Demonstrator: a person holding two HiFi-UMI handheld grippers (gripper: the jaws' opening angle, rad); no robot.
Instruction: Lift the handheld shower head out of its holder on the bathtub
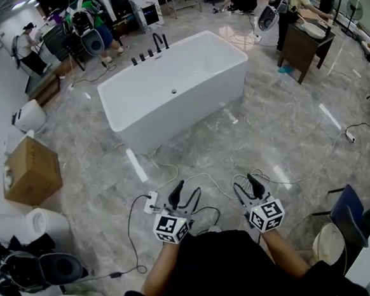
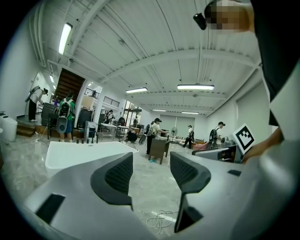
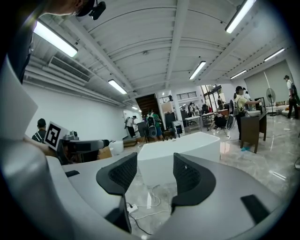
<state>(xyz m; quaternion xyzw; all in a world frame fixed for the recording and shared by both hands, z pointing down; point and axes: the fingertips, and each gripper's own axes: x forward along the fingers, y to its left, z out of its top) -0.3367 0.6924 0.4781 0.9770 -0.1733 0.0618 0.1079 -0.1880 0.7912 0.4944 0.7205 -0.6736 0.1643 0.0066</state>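
Note:
The white freestanding bathtub stands in the middle of the marble floor, well ahead of me. Black tap fittings, the shower head among them, line its far rim; they are too small to tell apart. My left gripper and right gripper are held low in front of me, far from the tub, both open with nothing between their fingers. The left gripper view has its jaws apart with the bathtub beyond. The right gripper is likewise apart and faces the bathtub.
White cables and a power strip lie on the floor just ahead of the grippers. A cardboard box and toilets sit at the left. A wooden vanity with a person stands at the far right, and a blue chair at the near right.

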